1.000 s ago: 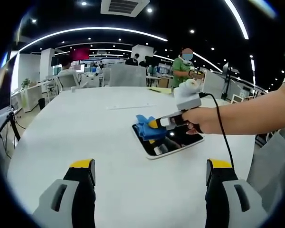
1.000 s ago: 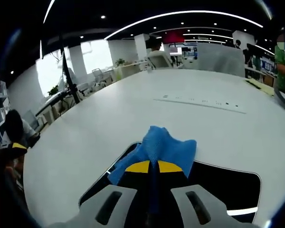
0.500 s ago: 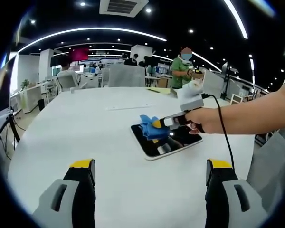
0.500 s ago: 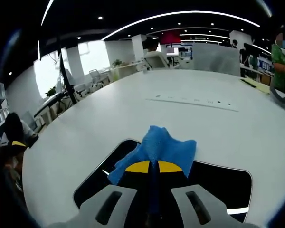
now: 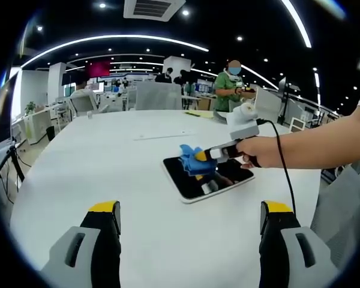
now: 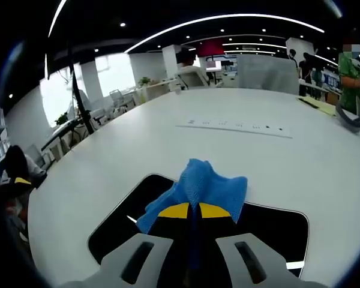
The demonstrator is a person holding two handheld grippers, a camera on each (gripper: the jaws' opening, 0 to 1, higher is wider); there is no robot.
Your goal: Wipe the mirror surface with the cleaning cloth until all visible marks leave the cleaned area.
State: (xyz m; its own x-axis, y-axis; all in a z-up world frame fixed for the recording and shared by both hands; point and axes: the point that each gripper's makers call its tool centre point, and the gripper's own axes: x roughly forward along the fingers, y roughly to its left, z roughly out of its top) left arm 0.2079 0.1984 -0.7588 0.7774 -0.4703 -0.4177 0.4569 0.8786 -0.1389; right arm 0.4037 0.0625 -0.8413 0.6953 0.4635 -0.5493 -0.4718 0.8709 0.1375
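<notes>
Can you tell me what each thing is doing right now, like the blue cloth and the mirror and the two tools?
Cleaning cloth: bunched up, pinched in the right tool, pressed on the mirror.
Mirror: lying flat on the white table, dark and reflective, partly under the cloth.
Right tool: shut on the cloth, held by a person's hand.
Left tool: open, holding nothing, above the table short of the mirror.

The left gripper (image 5: pixel 189 217) has grey jaws with yellow tips. The right gripper (image 6: pixel 190 211) matches, grey with yellow tips, and a black cable (image 5: pixel 285 180) trails from it.
</notes>
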